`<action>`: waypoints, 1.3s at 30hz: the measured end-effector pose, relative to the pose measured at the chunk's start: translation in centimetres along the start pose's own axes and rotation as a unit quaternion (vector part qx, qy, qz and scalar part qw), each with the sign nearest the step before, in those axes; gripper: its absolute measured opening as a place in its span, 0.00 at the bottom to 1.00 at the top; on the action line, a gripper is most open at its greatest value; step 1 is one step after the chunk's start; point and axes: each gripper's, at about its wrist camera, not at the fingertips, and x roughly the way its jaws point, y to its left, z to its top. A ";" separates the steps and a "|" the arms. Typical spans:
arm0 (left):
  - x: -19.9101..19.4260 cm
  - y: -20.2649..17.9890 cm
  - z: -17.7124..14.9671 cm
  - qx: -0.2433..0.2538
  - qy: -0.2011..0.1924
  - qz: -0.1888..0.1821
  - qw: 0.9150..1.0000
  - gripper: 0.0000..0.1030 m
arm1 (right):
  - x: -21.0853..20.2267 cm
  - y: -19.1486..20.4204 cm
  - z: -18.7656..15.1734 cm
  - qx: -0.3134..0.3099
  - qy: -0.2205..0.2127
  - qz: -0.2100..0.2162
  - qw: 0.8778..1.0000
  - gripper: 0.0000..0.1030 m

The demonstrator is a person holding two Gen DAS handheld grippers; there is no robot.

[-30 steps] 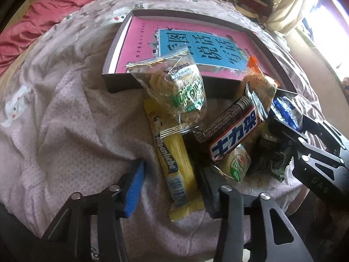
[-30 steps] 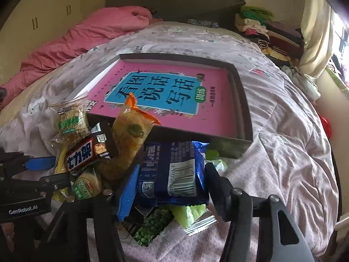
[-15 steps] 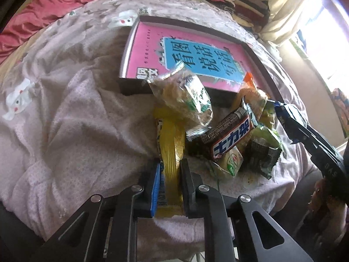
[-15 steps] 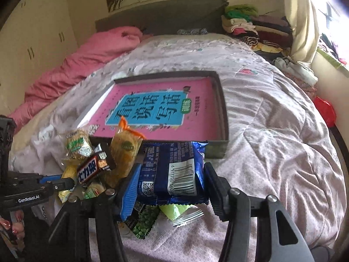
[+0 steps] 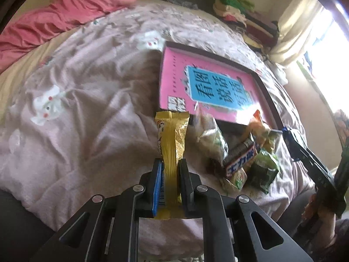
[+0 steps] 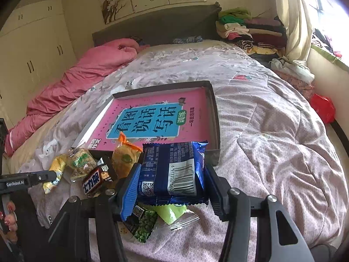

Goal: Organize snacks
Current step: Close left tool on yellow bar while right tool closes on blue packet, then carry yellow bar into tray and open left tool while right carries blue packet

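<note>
My left gripper (image 5: 170, 174) is shut on a long yellow snack pack (image 5: 172, 139) and holds it above the bed. My right gripper (image 6: 171, 174) is shut on a dark blue snack pack (image 6: 174, 172), also raised off the bed. On the quilt lie a chocolate bar (image 6: 96, 179), an orange pack (image 6: 126, 157), a clear cracker pack (image 6: 81, 160) and a green pea pack (image 6: 144, 222). Behind them sits a shallow dark box (image 6: 214, 118) with a pink book (image 6: 152, 118) in it. The left gripper (image 6: 52, 175) shows at the left of the right wrist view, and the right gripper (image 5: 288, 134) at the right of the left wrist view.
A pink duvet (image 6: 72, 80) lies along the bed's left side. Folded clothes (image 6: 248, 30) are stacked at the head on the right, beside a curtain (image 6: 292, 17). A red bag (image 6: 322, 107) lies off the right bed edge. A hand (image 5: 325, 220) shows at lower right.
The left jaws closed on the yellow pack and lifted it off the quilt. The right gripper rose a little with the blue pack still in it.
</note>
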 end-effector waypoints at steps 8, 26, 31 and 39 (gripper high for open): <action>-1.3 0.6 2.6 -0.009 -0.048 0.010 0.999 0.15 | -0.7 -0.1 0.8 0.002 -0.029 0.006 1.000 0.55; 4.1 -3.0 8.1 0.016 -0.063 0.005 0.998 0.15 | 5.0 -1.5 5.1 0.020 -0.030 -0.004 0.999 0.55; 6.3 -3.5 8.8 0.028 -0.048 0.007 0.998 0.15 | 7.2 -2.2 5.1 0.026 -0.008 -0.001 1.000 0.55; 8.5 -4.2 9.1 0.045 -0.028 0.017 0.998 0.15 | 9.2 -2.2 4.6 0.018 0.010 -0.008 1.000 0.55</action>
